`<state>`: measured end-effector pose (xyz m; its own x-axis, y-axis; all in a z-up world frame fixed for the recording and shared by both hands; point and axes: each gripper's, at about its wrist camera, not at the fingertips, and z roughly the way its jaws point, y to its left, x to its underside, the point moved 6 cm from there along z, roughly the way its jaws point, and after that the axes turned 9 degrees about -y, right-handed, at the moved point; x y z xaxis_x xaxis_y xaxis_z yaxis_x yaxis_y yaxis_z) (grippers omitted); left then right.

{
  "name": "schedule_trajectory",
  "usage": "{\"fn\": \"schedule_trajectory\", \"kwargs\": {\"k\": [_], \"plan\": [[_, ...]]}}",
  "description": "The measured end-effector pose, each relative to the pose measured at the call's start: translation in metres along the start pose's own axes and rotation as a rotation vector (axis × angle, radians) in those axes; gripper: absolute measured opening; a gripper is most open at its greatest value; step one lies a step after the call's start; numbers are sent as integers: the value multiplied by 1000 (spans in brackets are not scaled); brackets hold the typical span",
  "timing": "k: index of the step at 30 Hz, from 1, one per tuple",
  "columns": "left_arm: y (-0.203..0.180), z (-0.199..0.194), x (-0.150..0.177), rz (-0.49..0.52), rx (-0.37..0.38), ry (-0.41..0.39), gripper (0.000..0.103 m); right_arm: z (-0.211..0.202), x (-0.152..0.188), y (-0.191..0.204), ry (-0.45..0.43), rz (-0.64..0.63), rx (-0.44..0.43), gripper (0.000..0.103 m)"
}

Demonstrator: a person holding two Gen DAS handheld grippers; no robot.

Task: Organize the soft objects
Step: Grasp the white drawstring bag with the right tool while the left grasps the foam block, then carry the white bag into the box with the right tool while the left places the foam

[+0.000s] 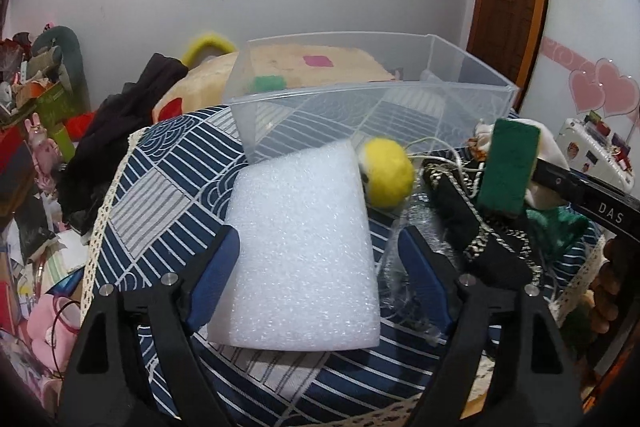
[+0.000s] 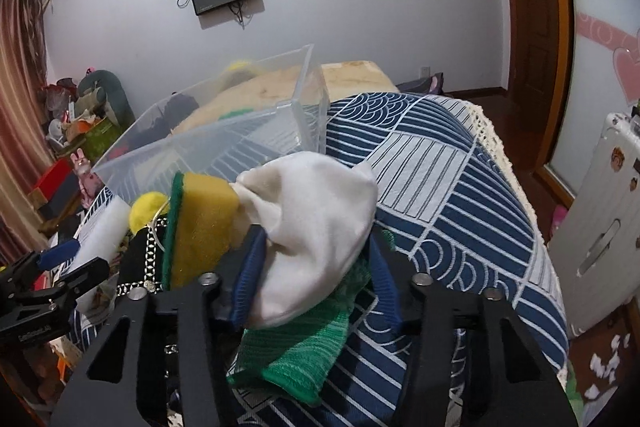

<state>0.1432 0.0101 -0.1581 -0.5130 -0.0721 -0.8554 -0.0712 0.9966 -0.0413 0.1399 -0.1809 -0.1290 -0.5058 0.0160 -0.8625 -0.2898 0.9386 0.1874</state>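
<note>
A white foam block (image 1: pixel 304 251) lies on the patterned cloth between the open fingers of my left gripper (image 1: pixel 316 263); the left pad (image 1: pixel 212 283) touches it, the right pad stands apart. A yellow felt ball (image 1: pixel 386 173) and a green-and-yellow sponge (image 1: pixel 508 167) lie beyond it. In the right wrist view my right gripper (image 2: pixel 316 267) straddles a white cloth pouch (image 2: pixel 312 227), with a green knit cloth (image 2: pixel 304 347) under it and the sponge (image 2: pixel 200 227) leaning beside it. Whether its pads press the pouch is unclear. A clear plastic bin (image 1: pixel 360 95) stands behind, empty.
A black item with a metal chain (image 1: pixel 480 235) lies right of the foam. The table (image 2: pixel 460 187) has a lace-edged blue patterned cloth. Clutter and boxes (image 1: pixel 36 115) stand at the left, a white suitcase (image 2: pixel 600 227) at the right.
</note>
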Motion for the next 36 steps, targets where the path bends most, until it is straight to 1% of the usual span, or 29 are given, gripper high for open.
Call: {"fn": "schedule_trajectory", "kwargs": {"k": [2, 3, 4, 6, 8, 9, 10, 13, 19, 20, 22, 23, 28, 31, 36], "plan": [[6, 1, -1, -25, -4, 2, 81, -3, -2, 0, -13, -11, 6, 35], [10, 0, -2, -45, 1, 3, 81, -4, -3, 0, -20, -14, 9, 28], [14, -1, -3, -63, 9, 4, 81, -5, -5, -1, -29, -15, 12, 23], [19, -4, -6, -89, 35, 2, 81, -7, -7, -2, -42, -6, 3, 18], [18, -7, -8, -77, 39, -5, 82, -10, -11, -2, -60, -1, -3, 15], [18, -7, -8, -65, 30, -6, 88, -12, -13, -1, -68, -3, -6, 12], [18, -7, -9, -54, 20, -5, 92, -14, -15, -1, -80, -6, -4, 12], [21, -5, -8, -63, 14, 1, 96, -21, -22, 1, -121, -21, -4, 11], [31, 6, -3, -127, 45, 46, 96, -27, -39, 6, -173, -36, -9, 11], [31, 7, -3, -133, 47, 45, 95, -28, -40, 7, -178, -40, -8, 11], [29, 6, -3, -132, 53, 39, 81, -29, -44, 7, -190, -45, -7, 11], [27, 4, -3, -120, 54, 38, 81, -30, -46, 7, -195, -47, -7, 11], [19, -11, -12, -76, 54, -11, 81, -36, -54, 11, -224, -55, -7, 11], [14, -27, -22, -46, 45, -60, 81, -41, -60, 14, -249, -59, -12, 11], [12, -47, -40, -38, 52, -115, 81, -48, -71, 19, -291, -69, -31, 11]]}}
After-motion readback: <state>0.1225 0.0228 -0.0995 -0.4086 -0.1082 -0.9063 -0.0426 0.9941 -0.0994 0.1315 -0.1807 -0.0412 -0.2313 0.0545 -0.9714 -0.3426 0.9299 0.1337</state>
